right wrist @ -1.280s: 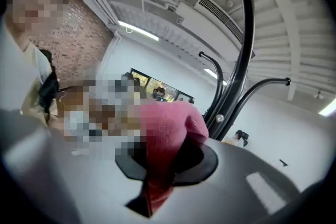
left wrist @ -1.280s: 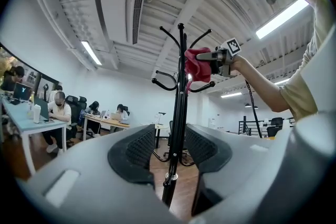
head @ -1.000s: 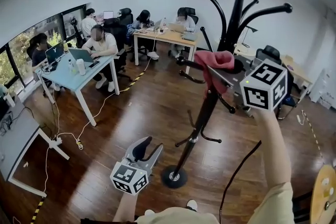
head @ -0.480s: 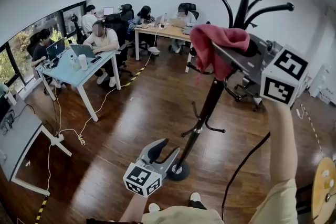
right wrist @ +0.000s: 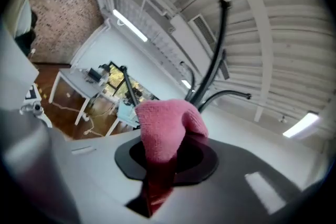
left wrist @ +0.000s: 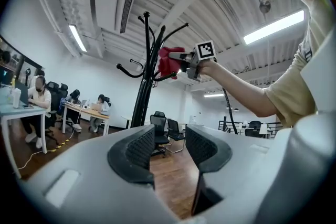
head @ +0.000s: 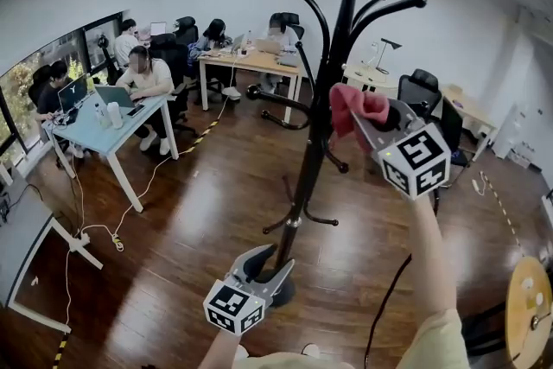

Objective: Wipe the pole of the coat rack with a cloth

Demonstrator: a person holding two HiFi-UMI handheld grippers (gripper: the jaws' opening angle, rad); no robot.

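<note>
The right tongs (head: 367, 115) were clamped on the pink cloth (head: 356, 104), held high and just right of the coat rack's pole (head: 313, 153) — whether cloth met pole could not be told; the pole stood upright, so the wipe would likely run along it; the left tongs (head: 270, 262) were apart and empty, well below the cloth — the right hand was plainly the nearer.

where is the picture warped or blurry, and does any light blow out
Head view: the fisheye bows the walls, yet the pole looks sharp. Right gripper view: the cloth is slightly soft, close to the lens, with black corners. Left gripper view: the ceiling light is blown out white, inside a dark round rim.
</note>
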